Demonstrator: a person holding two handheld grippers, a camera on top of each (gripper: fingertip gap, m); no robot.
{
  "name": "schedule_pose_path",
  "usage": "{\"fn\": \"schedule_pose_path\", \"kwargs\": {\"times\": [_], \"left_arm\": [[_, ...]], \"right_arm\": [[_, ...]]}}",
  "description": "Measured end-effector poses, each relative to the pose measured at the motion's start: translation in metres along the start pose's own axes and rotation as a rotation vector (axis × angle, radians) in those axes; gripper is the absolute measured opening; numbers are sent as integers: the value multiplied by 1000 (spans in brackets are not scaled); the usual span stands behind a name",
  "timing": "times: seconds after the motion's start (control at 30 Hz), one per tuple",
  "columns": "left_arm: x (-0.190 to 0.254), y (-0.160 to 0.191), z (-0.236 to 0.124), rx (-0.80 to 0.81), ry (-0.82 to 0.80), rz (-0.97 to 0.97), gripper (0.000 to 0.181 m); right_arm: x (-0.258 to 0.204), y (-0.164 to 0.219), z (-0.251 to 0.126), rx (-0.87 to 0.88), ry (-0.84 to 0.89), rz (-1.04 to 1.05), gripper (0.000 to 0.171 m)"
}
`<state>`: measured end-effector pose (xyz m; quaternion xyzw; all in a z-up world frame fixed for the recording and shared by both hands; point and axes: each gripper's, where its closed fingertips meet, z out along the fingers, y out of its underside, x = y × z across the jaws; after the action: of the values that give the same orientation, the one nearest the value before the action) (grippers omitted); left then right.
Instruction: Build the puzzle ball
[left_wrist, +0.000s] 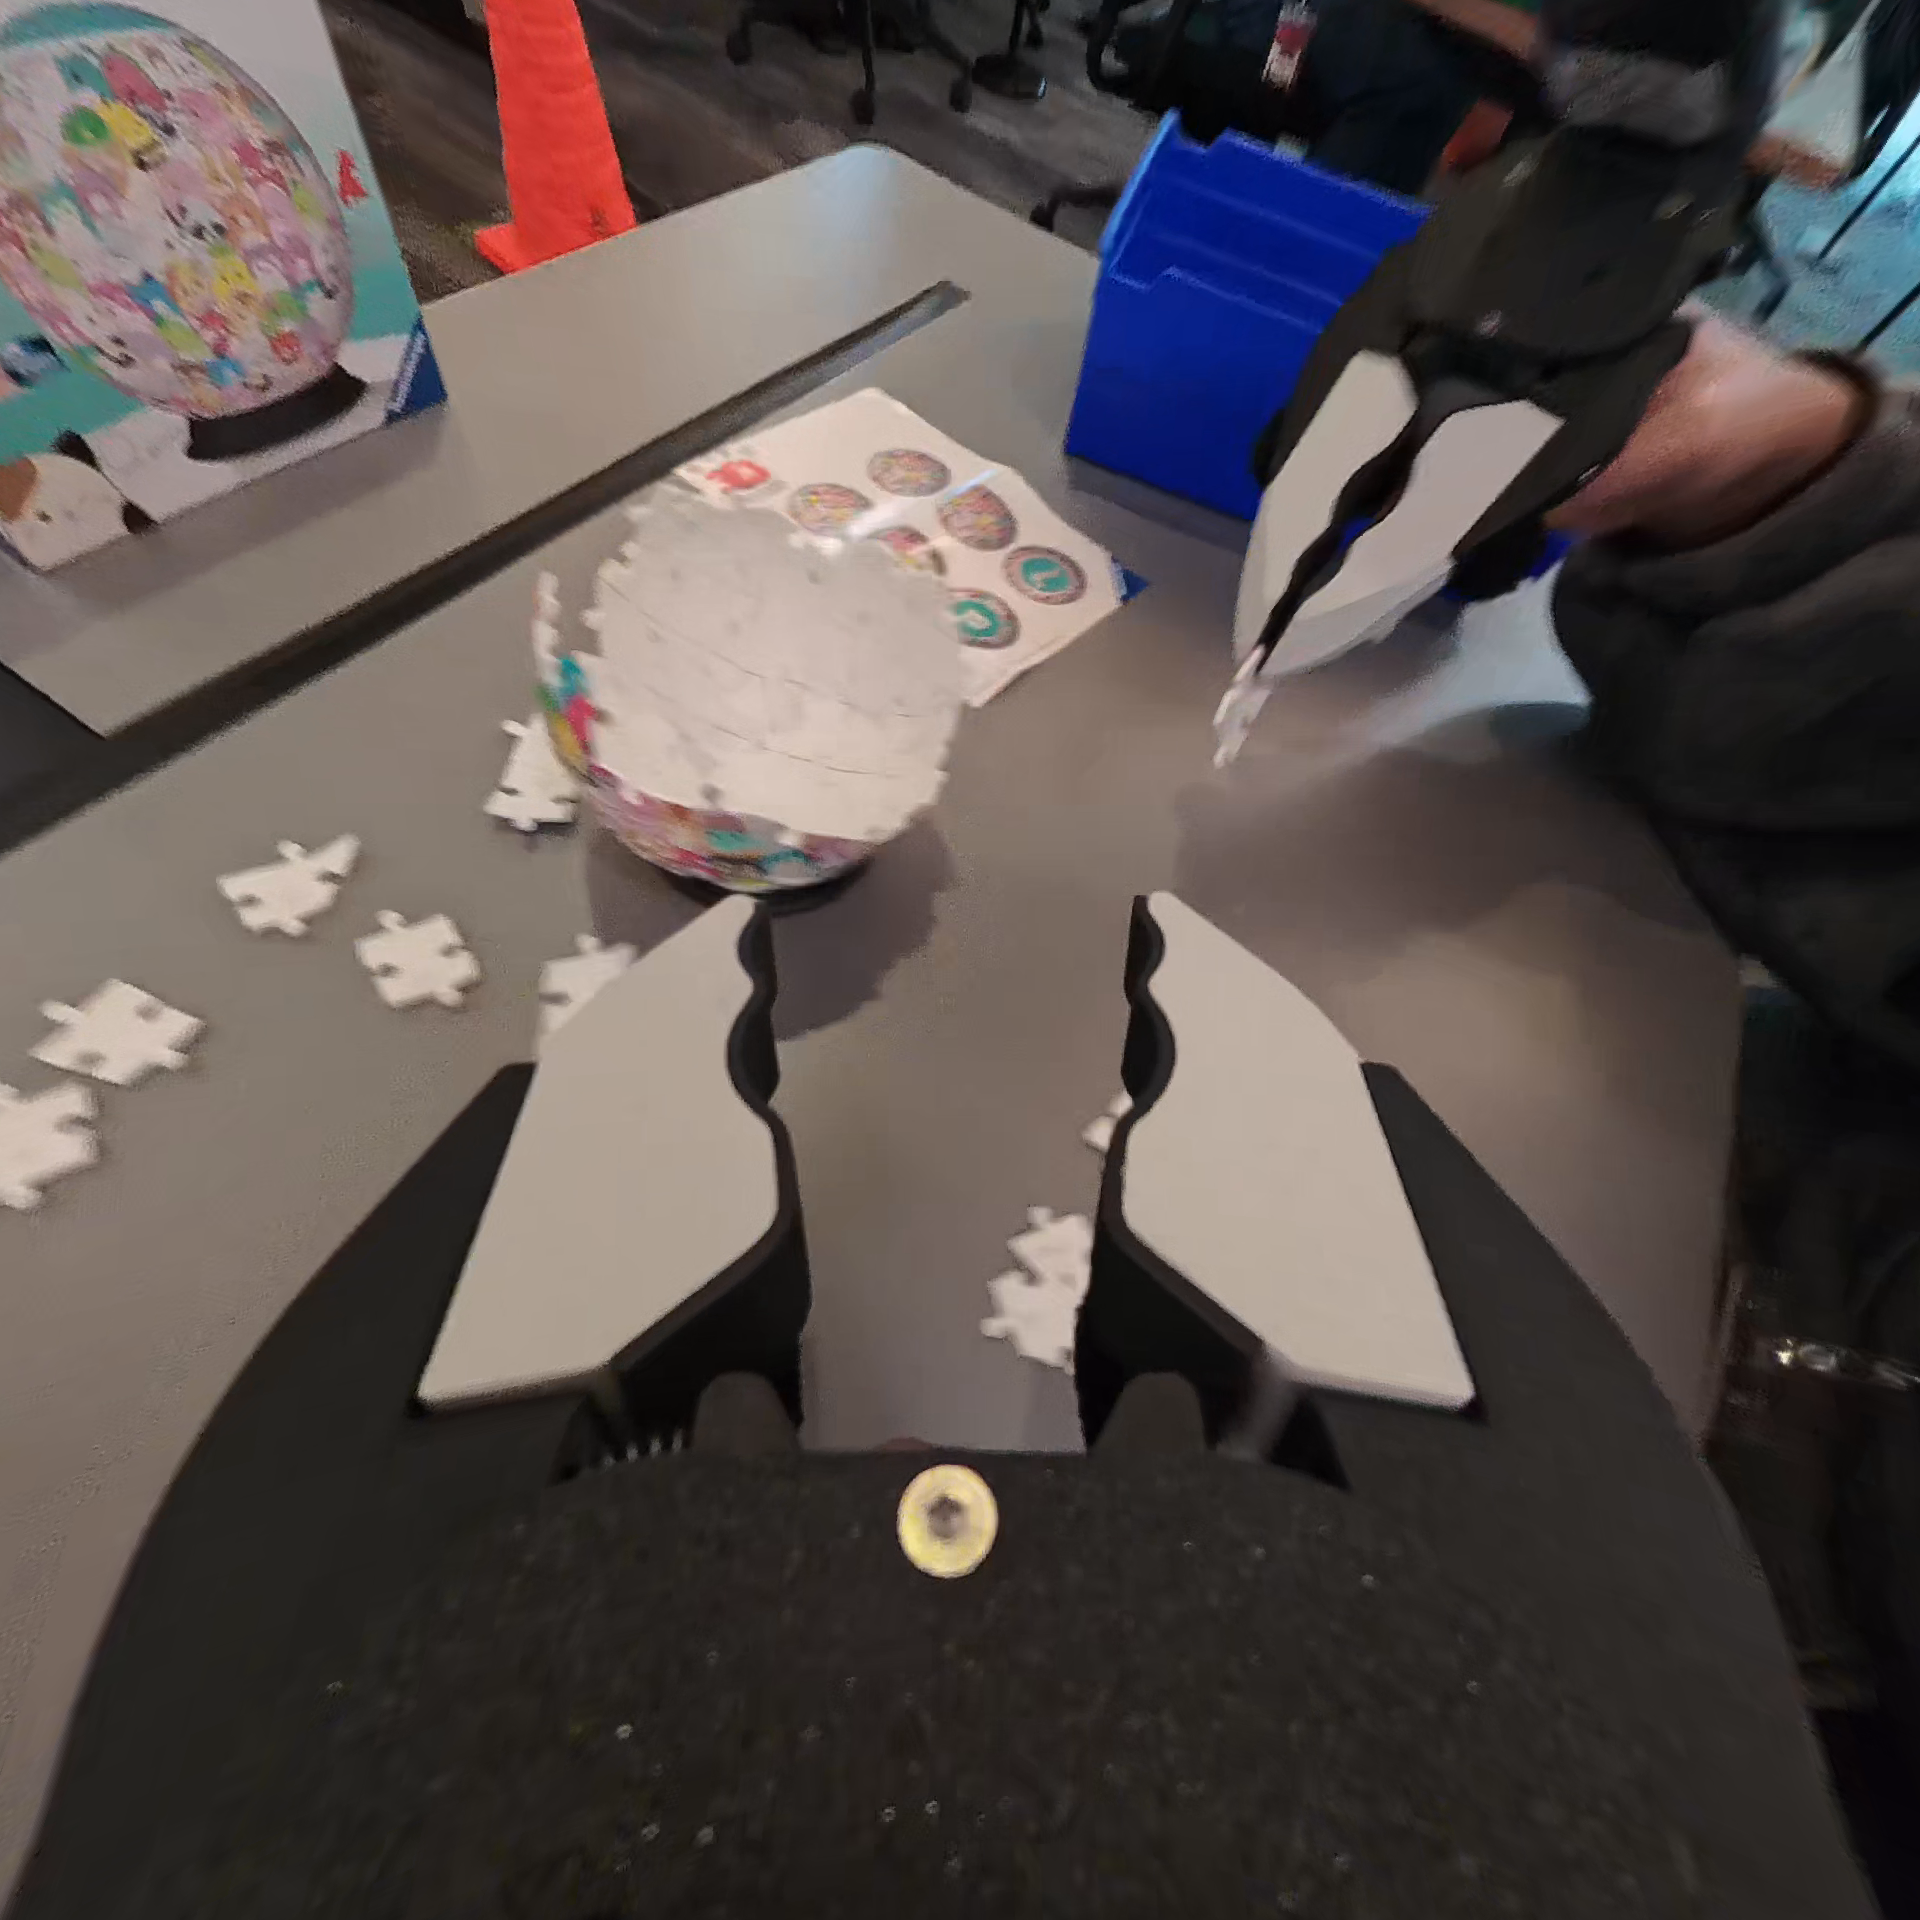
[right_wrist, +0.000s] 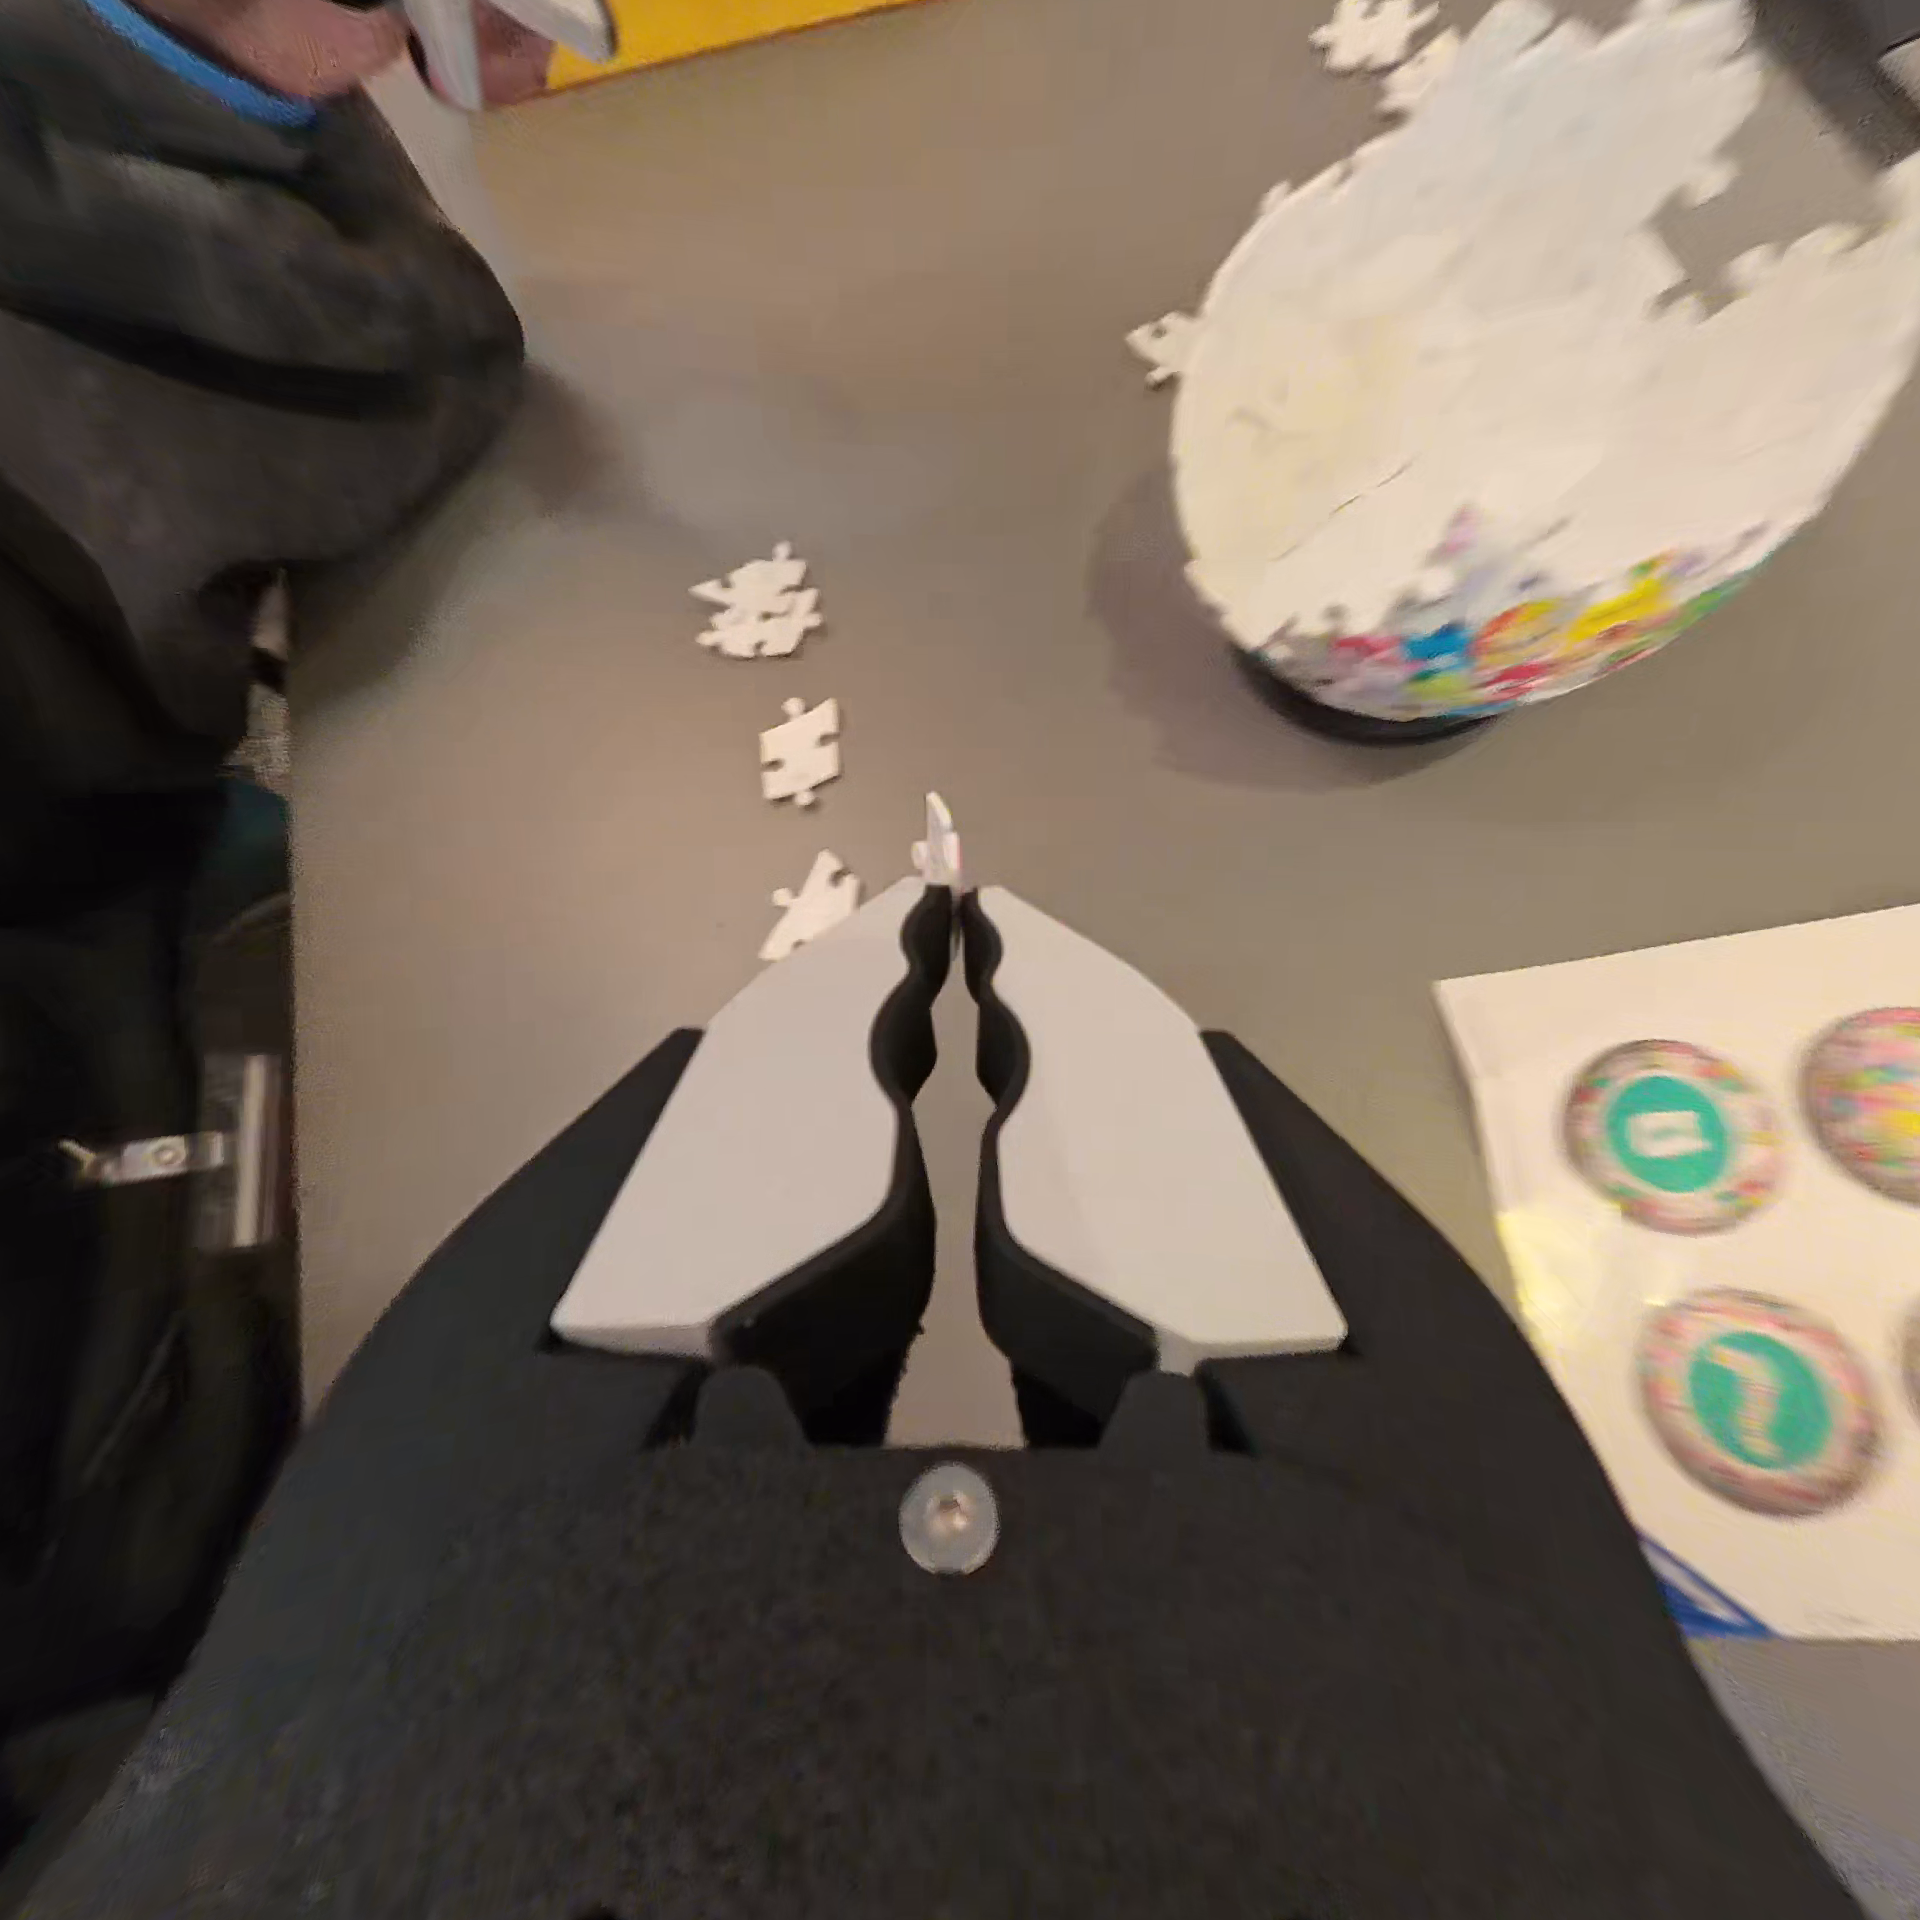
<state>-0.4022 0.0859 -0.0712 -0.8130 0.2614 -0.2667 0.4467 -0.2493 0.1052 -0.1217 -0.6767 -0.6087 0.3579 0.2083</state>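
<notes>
The right gripper is pinching a white puzzle piece by its edge; the left gripper is gaping empty. The half-built puzzle ball is sitting at two o'clock. That thin edge-grip is risking a slip or twist during insertion.

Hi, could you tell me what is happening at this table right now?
A person with a two-finger gripper in each hand is building a puzzle ball. The right gripper is shut on a small white puzzle piece, held clear of the grey table. The left gripper is open and holds nothing, pointed at the half-built ball shell, white inside and colourful outside, on its dark base. Loose white pieces lie face down around it, beside a printed instruction sheet.
</notes>
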Motion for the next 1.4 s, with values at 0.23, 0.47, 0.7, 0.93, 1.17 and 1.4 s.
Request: {"fn": "schedule_pose_path", "kwargs": {"times": [0.23,0.47,0.7,0.93,1.17,1.4], "left_arm": [[72,66,-9,169,-50,-176,58],[76,72,-17,220,-136,-139,65],[68,77,-12,186,-165,-119,64],[69,83,-4,122,-187,-72,61],[69,88,2,94,-167,-92,60],[69,87,-1,107,-155,-107,59]], "right_arm": [[-26,36,23,-15,33,-23,2],[-37,24,19,-30,67,-80,2],[-30,46,23,-75,59,-44,2],[-28,51,22,-73,49,-32,2],[-26,57,26,-119,89,-74,2],[-28,59,28,-123,75,-76,2]]}}
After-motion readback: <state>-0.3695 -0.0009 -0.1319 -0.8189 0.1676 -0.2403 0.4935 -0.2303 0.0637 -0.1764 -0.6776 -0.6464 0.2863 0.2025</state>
